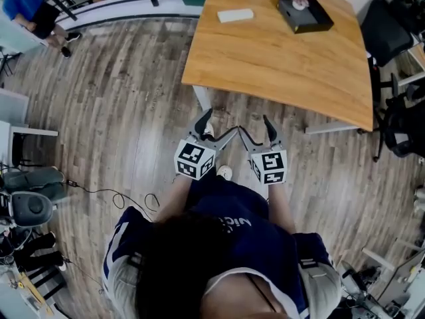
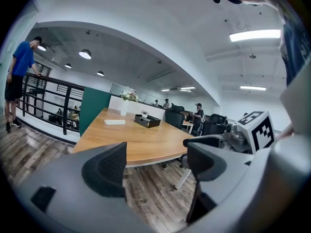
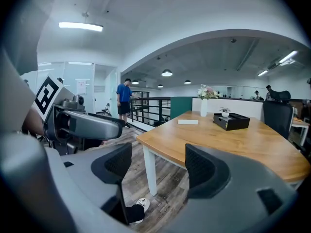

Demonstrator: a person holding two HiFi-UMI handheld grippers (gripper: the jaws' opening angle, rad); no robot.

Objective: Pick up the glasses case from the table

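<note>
Flat white rectangular glasses case, curved smooth wooden table

Smooth wooden table, grey wood-plank floor, matt black tray

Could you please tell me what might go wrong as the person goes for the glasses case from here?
1. The white glasses case lies far across the table, while the left gripper and right gripper, both open, are short of its near edge. A long reach could clip that edge.
2. The black tray sits near the case, and the vase stands just beyond. A wide approach might knock either.
</note>
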